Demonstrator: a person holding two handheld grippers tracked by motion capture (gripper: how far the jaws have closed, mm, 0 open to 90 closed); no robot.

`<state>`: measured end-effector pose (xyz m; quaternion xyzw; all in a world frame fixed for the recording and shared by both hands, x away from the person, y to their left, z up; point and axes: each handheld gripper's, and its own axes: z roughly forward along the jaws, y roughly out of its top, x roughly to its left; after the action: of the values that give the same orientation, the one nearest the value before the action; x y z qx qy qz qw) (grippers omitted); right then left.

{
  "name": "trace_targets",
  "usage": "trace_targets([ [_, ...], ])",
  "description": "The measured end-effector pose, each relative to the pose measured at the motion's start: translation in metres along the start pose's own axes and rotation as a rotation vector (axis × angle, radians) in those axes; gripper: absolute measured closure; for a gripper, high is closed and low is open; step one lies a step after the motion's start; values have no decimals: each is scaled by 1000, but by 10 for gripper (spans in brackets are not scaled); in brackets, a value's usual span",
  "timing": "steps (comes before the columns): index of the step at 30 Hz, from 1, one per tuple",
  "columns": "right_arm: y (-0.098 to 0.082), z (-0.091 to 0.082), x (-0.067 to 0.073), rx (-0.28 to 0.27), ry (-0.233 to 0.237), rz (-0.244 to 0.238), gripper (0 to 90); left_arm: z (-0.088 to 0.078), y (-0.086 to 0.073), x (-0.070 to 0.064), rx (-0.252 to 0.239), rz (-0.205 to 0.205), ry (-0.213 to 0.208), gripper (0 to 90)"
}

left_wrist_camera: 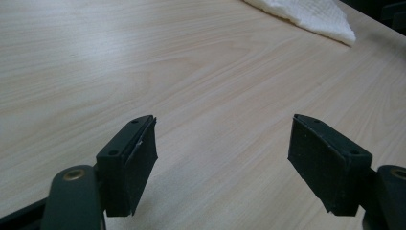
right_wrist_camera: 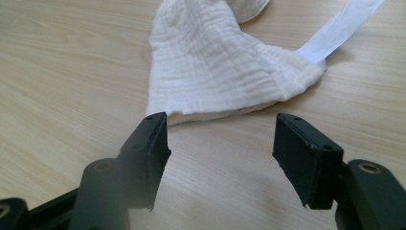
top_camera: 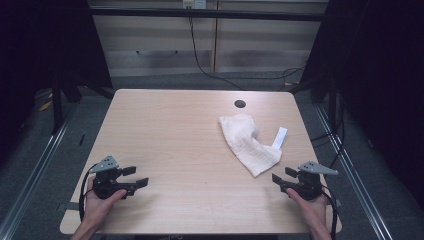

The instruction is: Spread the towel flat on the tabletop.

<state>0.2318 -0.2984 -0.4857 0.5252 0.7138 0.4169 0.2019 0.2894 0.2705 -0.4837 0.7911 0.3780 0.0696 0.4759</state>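
High view, wooden table (top_camera: 170, 130), grey floor (top_camera: 35, 165)

Nothing to read anywhere on my setup, honestly. The crumpled cream-white ribbed cloth (top_camera: 248, 144) has a plain white fabric strip (top_camera: 280, 138) sticking out right beside it, looks like a tag, but I can't make out any print on it, not even close up from my right gripper view. The black rubber-padded jaws carry no markings either. Beyond the cloth, up on the back wall, there's a small pale wall fitting (top_camera: 194, 4) with a cable hanging from it, way too small to make out any lettering.
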Motion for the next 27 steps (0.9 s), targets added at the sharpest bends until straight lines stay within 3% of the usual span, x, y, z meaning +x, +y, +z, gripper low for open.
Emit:
trace_targets([
  [8, 2, 5, -4, 20, 62, 16, 372, 0, 0, 1, -5, -15, 3, 247],
  [12, 5, 4, -3, 25, 116, 8, 434, -2, 0, -1, -8, -7, 5, 247],
  [18, 18, 1, -1, 12, 164, -28, 477, -1, 0, -2, -14, -5, 0, 247],
  [27, 52, 18, -4, -7, 196, -41, 462, -1, 6, -2, -48, 12, -23, 235],
])
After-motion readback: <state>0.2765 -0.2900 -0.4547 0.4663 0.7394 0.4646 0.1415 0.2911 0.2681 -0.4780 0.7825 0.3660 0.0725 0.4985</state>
